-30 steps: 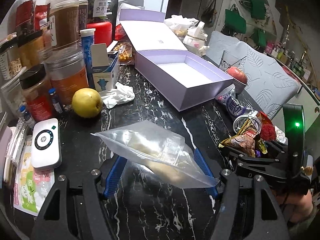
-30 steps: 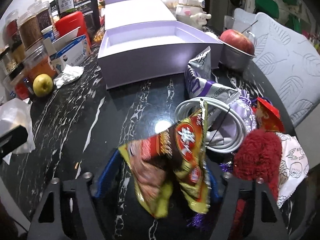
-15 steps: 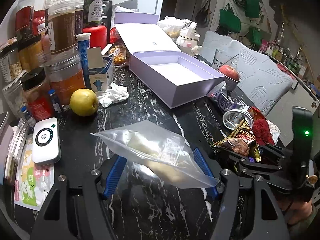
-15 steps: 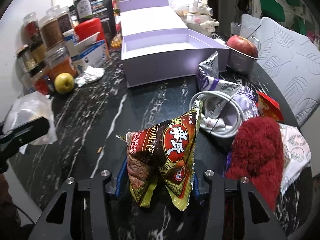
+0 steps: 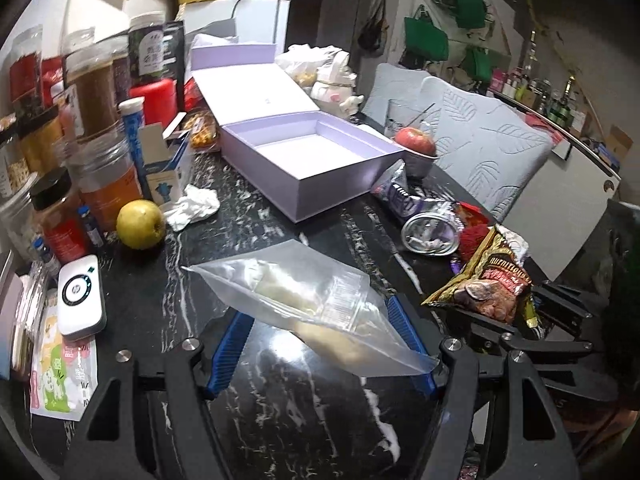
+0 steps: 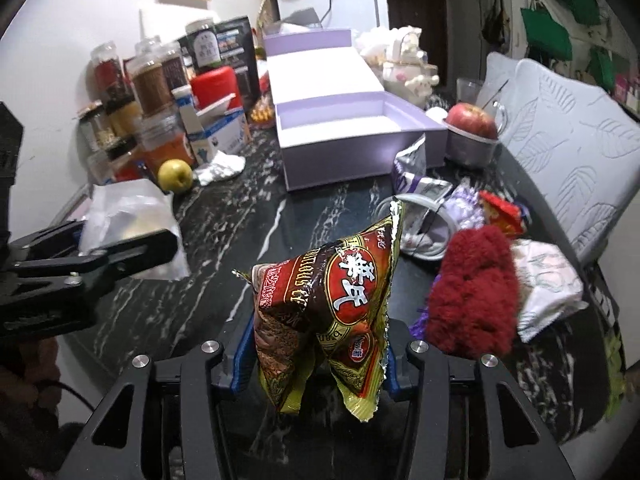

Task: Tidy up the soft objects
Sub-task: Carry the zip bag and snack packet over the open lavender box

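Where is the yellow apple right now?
The yellow apple sits on the table's left side in the left wrist view, between the jars and a crumpled tissue.

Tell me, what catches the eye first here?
A crinkled red-and-gold snack packet sits pinched upright in the right gripper, and a clear zip bag lies across the left gripper. Behind them, an open lilac box stands empty on the black marble table.

a black marble-veined table [image 5: 280, 236] carries an open lilac box [image 5: 320, 160] ahead of the grippers, a yellow apple [image 5: 140, 224] and jars [image 5: 104, 176] ahead-left, a red fuzzy thing [image 6: 472, 300] right.
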`<action>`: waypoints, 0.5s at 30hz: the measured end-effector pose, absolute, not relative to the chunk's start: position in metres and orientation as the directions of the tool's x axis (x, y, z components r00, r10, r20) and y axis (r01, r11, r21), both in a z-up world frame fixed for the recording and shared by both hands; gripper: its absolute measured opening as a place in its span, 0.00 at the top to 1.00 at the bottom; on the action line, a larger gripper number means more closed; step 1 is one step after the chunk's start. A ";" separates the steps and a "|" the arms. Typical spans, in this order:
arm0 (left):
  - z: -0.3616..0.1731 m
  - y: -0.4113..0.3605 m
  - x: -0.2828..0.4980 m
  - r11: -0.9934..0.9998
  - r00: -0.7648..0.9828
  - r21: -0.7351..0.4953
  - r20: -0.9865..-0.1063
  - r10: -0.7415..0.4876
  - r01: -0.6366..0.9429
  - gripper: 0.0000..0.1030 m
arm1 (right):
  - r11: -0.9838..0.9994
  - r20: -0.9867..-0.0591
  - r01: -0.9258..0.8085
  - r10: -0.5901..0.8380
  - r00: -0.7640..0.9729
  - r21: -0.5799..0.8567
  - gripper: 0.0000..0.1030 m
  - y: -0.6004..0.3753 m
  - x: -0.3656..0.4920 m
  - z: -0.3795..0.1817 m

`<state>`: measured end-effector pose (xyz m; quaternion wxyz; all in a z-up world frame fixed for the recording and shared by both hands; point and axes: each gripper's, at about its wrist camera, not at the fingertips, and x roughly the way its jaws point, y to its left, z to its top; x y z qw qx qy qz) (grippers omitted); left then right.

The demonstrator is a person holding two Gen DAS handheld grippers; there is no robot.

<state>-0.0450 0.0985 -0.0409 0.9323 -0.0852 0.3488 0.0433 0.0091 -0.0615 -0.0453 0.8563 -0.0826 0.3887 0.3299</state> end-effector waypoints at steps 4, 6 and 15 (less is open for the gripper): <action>-0.032 0.088 -0.044 0.987 0.770 -0.122 -0.638 0.006 -0.109 0.33 | 0.767 -0.692 -0.635 0.509 0.512 0.095 0.53 -0.070 0.000 -0.031; -0.027 0.083 -0.042 0.989 0.780 -0.116 -0.625 0.001 -0.093 0.33 | 0.762 -0.676 -0.642 0.519 0.523 0.088 0.53 -0.073 -0.003 -0.022; -0.003 0.069 -0.034 0.997 0.822 -0.068 -0.570 -0.002 -0.045 0.33 | 0.749 -0.616 -0.659 0.551 0.563 0.067 0.53 -0.081 -0.001 0.011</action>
